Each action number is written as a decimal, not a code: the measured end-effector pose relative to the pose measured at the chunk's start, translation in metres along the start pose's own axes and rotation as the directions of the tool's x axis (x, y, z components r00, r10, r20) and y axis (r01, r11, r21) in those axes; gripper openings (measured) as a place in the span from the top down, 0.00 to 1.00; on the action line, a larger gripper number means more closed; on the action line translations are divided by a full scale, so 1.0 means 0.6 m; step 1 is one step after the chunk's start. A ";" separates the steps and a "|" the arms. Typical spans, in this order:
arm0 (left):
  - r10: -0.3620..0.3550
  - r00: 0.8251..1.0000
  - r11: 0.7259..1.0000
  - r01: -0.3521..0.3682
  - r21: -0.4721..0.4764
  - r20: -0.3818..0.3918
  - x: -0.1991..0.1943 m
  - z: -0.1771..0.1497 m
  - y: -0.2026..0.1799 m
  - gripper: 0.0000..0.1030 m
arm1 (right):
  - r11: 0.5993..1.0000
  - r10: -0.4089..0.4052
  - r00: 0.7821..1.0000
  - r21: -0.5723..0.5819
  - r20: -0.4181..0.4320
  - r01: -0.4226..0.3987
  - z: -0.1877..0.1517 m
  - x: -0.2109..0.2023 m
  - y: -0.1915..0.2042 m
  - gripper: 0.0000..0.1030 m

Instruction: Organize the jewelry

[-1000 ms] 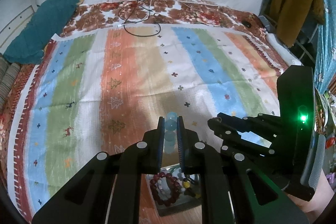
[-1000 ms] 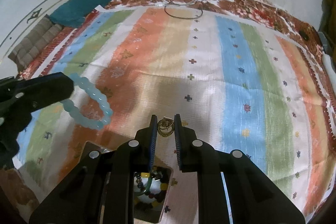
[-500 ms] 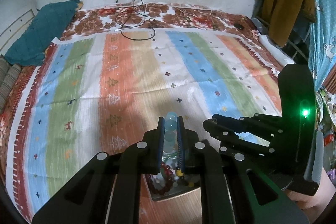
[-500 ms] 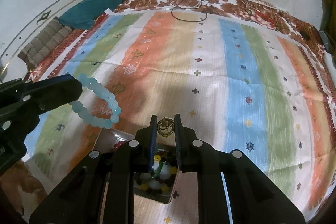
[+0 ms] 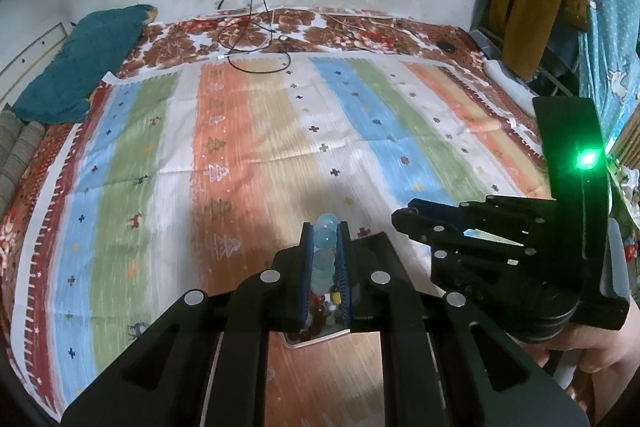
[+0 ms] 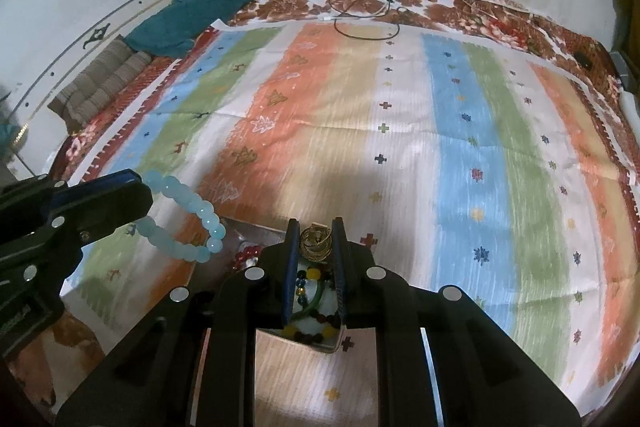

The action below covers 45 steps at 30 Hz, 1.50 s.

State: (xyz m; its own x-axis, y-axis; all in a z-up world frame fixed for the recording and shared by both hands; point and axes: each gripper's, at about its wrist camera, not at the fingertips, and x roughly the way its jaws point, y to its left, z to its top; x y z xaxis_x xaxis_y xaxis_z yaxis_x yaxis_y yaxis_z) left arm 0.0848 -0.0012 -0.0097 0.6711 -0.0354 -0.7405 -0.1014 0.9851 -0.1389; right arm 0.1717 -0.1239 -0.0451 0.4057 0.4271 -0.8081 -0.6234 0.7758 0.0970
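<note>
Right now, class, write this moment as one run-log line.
left tool: shut on pale blue bead bracelet | right tool: shut on gold wire earrings | both above open metal jewelry tin

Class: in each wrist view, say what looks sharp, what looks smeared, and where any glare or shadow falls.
Left wrist view: the left gripper and pale blue bracelet are sharp, the striped cloth streaked, a green light flares. Right wrist view: the right gripper and gold earrings are crisp, the cloth smeared, with a dark shadow beyond the fingertips.
</note>
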 end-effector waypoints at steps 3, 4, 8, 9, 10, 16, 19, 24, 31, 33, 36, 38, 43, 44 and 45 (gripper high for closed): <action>0.000 1.000 1.000 0.000 0.001 0.000 -0.005 -0.007 -0.002 0.89 | 1.000 0.004 1.000 0.000 -0.003 -0.004 -0.004 -0.001 0.001 0.84; 0.001 1.000 1.000 -0.001 0.001 0.000 -0.005 -0.007 -0.001 0.89 | 1.000 0.013 1.000 0.003 -0.005 -0.013 -0.005 -0.001 0.001 0.84; 0.007 1.000 1.000 -0.007 -0.004 -0.006 -0.004 -0.012 0.000 0.89 | 0.999 0.034 0.999 0.006 -0.010 -0.034 -0.005 -0.001 0.003 0.84; 0.006 1.000 1.000 -0.006 -0.003 -0.010 -0.003 -0.013 0.000 0.89 | 0.999 0.042 0.999 0.008 -0.013 -0.041 -0.006 0.000 0.004 0.84; 0.008 1.000 1.000 -0.008 -0.006 -0.016 -0.002 -0.013 0.000 0.89 | 0.999 0.044 0.999 0.008 -0.015 -0.044 -0.007 -0.001 0.005 0.83; 0.021 0.999 0.999 -0.022 -0.040 -0.042 0.003 -0.014 0.013 0.87 | 0.998 0.056 0.998 0.034 -0.018 -0.056 -0.008 -0.007 -0.001 0.65; 0.018 0.999 0.999 -0.020 -0.047 -0.045 0.001 -0.017 0.017 0.85 | 0.998 0.058 0.998 0.038 -0.021 -0.057 -0.012 -0.012 -0.001 0.63; 0.018 0.998 0.999 -0.021 -0.047 -0.052 -0.003 -0.027 0.018 0.72 | 0.997 0.060 0.998 0.046 -0.015 -0.059 -0.025 -0.027 -0.002 0.56; 0.024 0.998 0.999 -0.026 -0.042 -0.049 -0.011 -0.042 0.019 0.54 | 1.000 0.019 1.000 0.012 0.016 -0.019 -0.043 -0.051 0.007 0.49; 0.028 0.999 0.999 -0.029 -0.033 -0.043 -0.016 -0.046 0.016 0.52 | 1.000 0.011 1.000 0.002 0.022 -0.011 -0.047 -0.055 0.009 0.48; 0.022 0.999 0.999 -0.024 -0.040 -0.036 -0.023 -0.053 0.018 0.46 | 1.000 -0.006 0.999 -0.021 0.042 0.006 -0.054 -0.065 0.015 0.45; 0.016 0.999 0.999 -0.017 -0.041 -0.035 -0.027 -0.058 0.017 0.44 | 1.000 0.016 0.999 -0.011 0.044 -0.015 -0.059 -0.072 0.012 0.44; 0.001 1.000 0.997 -0.002 -0.075 -0.007 -0.046 -0.072 0.021 0.41 | 1.000 0.014 0.997 -0.023 0.069 -0.012 -0.075 -0.092 0.013 0.37; 0.000 1.000 0.997 0.000 -0.082 -0.001 -0.050 -0.074 0.023 0.41 | 1.000 0.015 0.997 -0.024 0.075 -0.013 -0.079 -0.097 0.012 0.35; -0.005 1.000 0.996 0.005 -0.087 -0.001 -0.053 -0.077 0.024 0.40 | 1.000 0.016 0.997 -0.024 0.081 -0.014 -0.081 -0.100 0.012 0.34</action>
State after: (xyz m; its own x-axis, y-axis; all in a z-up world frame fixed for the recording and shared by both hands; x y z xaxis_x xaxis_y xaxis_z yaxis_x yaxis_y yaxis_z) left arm 0.0283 0.0065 -0.0187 0.6709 -0.0408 -0.7404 -0.1614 0.9665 -0.1995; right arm 0.1103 -0.1668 -0.0241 0.4484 0.4754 -0.7569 -0.6451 0.7583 0.0941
